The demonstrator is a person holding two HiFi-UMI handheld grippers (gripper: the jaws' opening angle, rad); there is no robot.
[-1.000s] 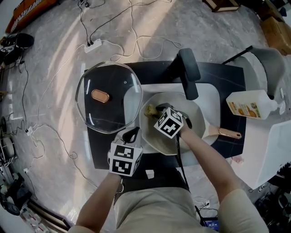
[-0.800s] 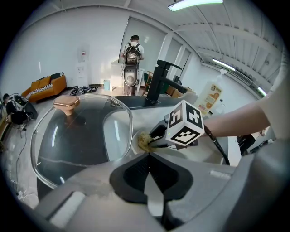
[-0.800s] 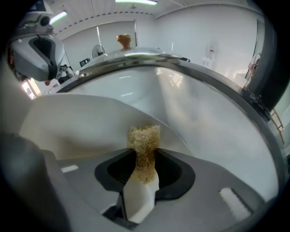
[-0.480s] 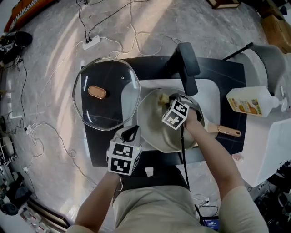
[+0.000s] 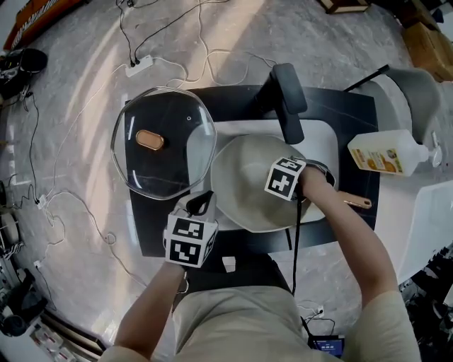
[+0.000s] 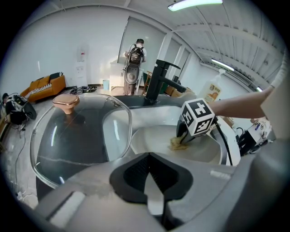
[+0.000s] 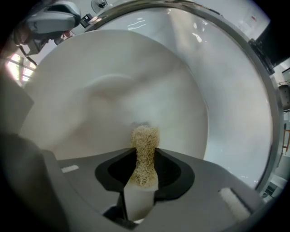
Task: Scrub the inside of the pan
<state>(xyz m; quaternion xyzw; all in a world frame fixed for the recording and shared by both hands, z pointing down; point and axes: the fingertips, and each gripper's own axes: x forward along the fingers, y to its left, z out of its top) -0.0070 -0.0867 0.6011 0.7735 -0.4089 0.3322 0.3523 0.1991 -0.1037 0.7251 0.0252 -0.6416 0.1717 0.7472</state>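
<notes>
The pan (image 5: pixel 244 194) sits in the sink (image 5: pixel 322 145). Your right gripper (image 7: pixel 144 176), clamped on the scrubber (image 7: pixel 145 140), has swept from the pan's left side to its handle side; your left gripper (image 6: pixel 152 190) stays by the near rim, jaws together, empty.

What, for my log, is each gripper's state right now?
Left gripper: shut, holding nothing.
Right gripper: shut on the loofah scrubber, inside the pan.

Bright, even light; a ceiling lamp (image 6: pixel 195 4) glows, pale streaks cross the floor (image 5: pixel 92 106), the lid (image 6: pixel 72 136) glints, the pan (image 7: pixel 136 81) looks soft; fisheye edges bend and darken
</notes>
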